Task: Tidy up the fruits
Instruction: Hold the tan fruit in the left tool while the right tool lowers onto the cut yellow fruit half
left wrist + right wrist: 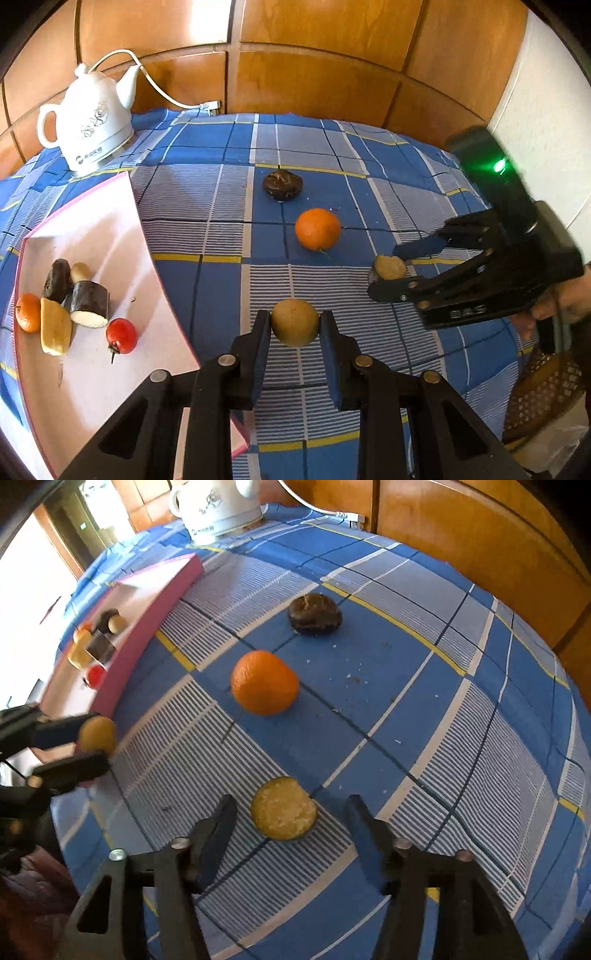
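Gripping a round yellowish fruit (pixel 294 322), the left tool (pixel 295 325) is holding it above the blue checked worktop (pixel 207 155), beside the pink tray (pixel 122 221). Its jaws standing apart, the right tool (pixel 286 812) is straddling a cut yellow piece (pixel 283 808) near the orange (pixel 264 682).

Both grippers were black plastic linkages with triangular cutouts and silver pivot screws behind the fingers. Left gripper (pixel 295 332) fingers (pixel 330 354) carried blue pads. Right gripper (pixel 391 273) body bore embossed lettering and a green indicator light.
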The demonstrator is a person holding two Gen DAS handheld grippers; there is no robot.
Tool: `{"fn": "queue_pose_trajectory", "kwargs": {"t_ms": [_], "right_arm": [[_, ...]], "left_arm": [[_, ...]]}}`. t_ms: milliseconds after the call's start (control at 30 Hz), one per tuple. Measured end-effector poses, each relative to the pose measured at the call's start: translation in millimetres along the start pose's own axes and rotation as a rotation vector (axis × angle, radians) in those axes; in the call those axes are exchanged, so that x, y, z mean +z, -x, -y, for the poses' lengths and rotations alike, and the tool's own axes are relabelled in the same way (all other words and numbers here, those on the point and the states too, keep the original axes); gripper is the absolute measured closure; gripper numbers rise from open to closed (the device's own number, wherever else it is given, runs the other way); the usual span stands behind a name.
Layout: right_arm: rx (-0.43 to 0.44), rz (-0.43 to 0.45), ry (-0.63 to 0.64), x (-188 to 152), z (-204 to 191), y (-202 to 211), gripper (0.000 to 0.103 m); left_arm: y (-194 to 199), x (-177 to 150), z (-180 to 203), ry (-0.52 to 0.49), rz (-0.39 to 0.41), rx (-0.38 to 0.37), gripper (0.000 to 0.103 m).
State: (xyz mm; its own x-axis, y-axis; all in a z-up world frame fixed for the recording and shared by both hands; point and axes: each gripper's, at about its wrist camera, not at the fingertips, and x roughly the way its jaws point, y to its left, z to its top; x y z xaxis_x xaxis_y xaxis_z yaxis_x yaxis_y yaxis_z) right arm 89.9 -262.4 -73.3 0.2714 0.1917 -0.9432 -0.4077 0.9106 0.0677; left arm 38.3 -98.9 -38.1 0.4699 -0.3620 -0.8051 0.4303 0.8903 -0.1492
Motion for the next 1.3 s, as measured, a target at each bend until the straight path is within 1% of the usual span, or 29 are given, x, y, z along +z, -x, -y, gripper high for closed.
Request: {"fn": "queue_pose_trajectory", "kwargs": {"t_ms": [167, 367, 733, 1300], "right_arm": [[-0.059, 0.018, 0.053, -5.0, -10.4, -1.3, 0.069], [-0.031, 0.013, 0.017, -3.8, -6.1, -2.5, 0.068], [-0.033, 0.020, 0.039, -6.3, -5.2, -2.8, 0.068], [-0.077, 0.029, 0.093, -9.1, -28.7, -4.4, 0.068]], "left_arm": [[8.2, -2.8, -0.5, 0.004, 0.022, 0.012, 0.076], [12.1, -2.9, -1.1, 0.008, 0.032, 0.020, 0.076], [9.2, -2.6, 1.0, 0.004, 0.023, 0.019, 0.076], [9.7, -3.5, -0.2, 0.016, 0.028, 0.023, 0.076]]}}
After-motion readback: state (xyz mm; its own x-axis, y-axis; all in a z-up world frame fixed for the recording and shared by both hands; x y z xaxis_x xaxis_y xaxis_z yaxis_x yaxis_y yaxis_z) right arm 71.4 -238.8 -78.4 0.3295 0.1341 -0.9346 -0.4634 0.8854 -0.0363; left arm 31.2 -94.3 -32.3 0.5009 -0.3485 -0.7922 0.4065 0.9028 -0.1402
